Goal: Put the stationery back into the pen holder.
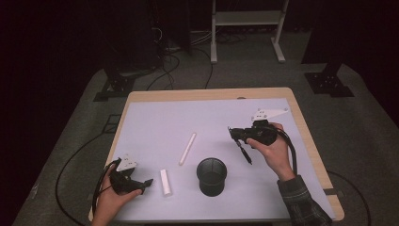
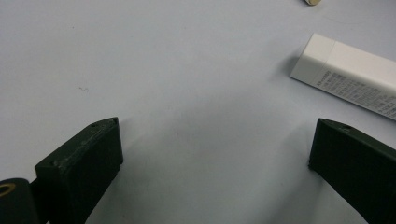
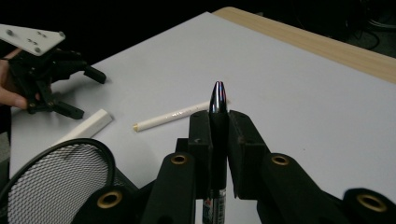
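My right tool (image 3: 218,122) clamps the black pen (image 3: 217,100), not yet in the mesh cup (image 1: 211,176). My left tool (image 2: 212,161) gapes, empty, beside the white eraser (image 2: 348,77); the white stick (image 1: 187,148) waits on the surface (image 1: 155,122).

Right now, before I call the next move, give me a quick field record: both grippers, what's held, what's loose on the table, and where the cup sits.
right gripper: shut on the black pen, held above the table to the right of the cup
left gripper: open, nothing between the jaws, low over the table's near left
mesh pen cup: upright, near the table's front centre
white eraser block: lying flat between left gripper and cup
white pencil: lying loose behind the cup, untouched
table: pale sheet over a wooden top
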{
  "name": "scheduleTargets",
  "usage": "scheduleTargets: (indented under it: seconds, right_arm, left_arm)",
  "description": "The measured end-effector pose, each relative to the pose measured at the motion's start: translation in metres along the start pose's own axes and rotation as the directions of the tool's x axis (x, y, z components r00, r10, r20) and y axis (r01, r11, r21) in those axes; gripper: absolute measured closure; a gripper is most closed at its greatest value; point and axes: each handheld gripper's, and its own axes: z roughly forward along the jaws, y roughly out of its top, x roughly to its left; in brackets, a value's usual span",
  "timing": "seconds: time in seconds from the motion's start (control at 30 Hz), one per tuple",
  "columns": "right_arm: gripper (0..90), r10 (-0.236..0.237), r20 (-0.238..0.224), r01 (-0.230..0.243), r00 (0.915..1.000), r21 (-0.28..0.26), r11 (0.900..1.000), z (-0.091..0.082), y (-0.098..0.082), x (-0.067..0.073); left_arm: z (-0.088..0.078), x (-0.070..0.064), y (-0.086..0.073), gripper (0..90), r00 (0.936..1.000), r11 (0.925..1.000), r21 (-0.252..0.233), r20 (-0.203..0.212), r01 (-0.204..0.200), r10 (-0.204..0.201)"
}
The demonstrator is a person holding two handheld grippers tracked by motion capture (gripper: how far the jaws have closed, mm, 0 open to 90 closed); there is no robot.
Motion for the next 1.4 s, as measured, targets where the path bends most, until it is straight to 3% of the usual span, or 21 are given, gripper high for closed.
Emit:
scheduleTargets:
  seconds: [0.63, 1.4]
  right_arm:
    - [79.3, -0.058, -0.085, 0.050, 0.9947, -0.086, 0.995, -0.011, 0.018, 0.029]
    - [79.3, -0.120, -0.191, 0.093, 0.9743, -0.145, 0.985, -0.002, 0.039, 0.062]
  left_arm:
    - [0.000, 0.000, 0.000, 1.8, 1.0000, 1.0000, 0.002, 0.000, 0.001, -0.001]
    - [0.000, 0.000, 0.000, 1.8, 1.0000, 1.0000, 0.002, 0.001, 0.003, -0.003]
